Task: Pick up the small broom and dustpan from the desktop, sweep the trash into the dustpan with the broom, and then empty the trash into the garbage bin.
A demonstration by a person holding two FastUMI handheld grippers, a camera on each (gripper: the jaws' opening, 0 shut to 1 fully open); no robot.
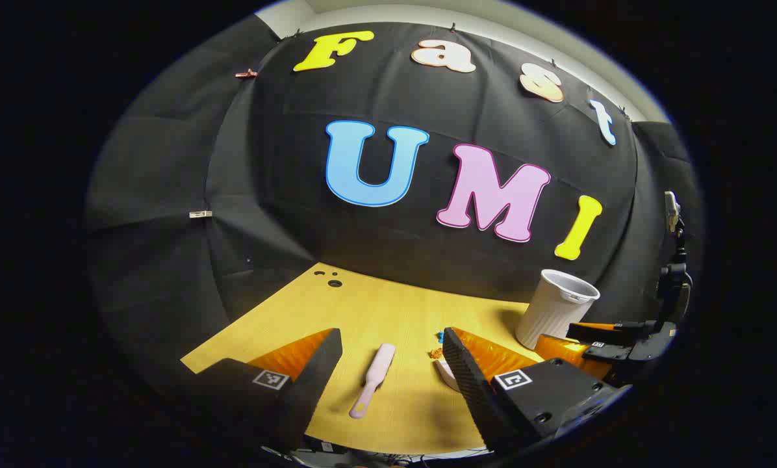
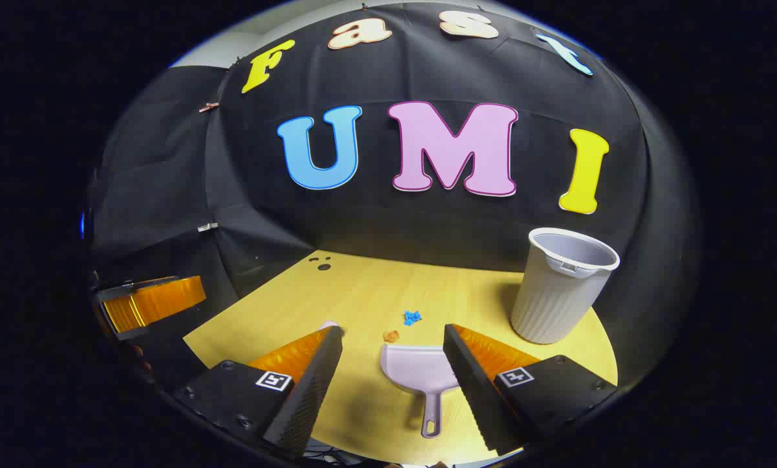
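A small pink broom (image 1: pixel 372 380) lies flat on the yellow desktop (image 1: pixel 362 312), between the fingers of my left gripper (image 1: pixel 392 335), which is open and holds nothing. The pale dustpan (image 2: pixel 421 367) rests on the desk with its handle toward me, between the fingers of my open right gripper (image 2: pixel 393 330). Blue trash (image 2: pixel 412 317) and an orange scrap (image 2: pixel 391 335) lie just beyond the pan's mouth. In the left gripper view the same bits of trash (image 1: pixel 436 344) sit beside the dustpan (image 1: pixel 445 376), mostly hidden behind a finger. Both grippers hover above the desk.
A white ribbed garbage bin (image 2: pixel 560 286) stands upright at the desk's back right, also the bin (image 1: pixel 557 309) in the left gripper view. The other gripper (image 2: pixel 151 299) hangs off the desk's left edge. Small holes (image 1: pixel 333 283) mark the far corner.
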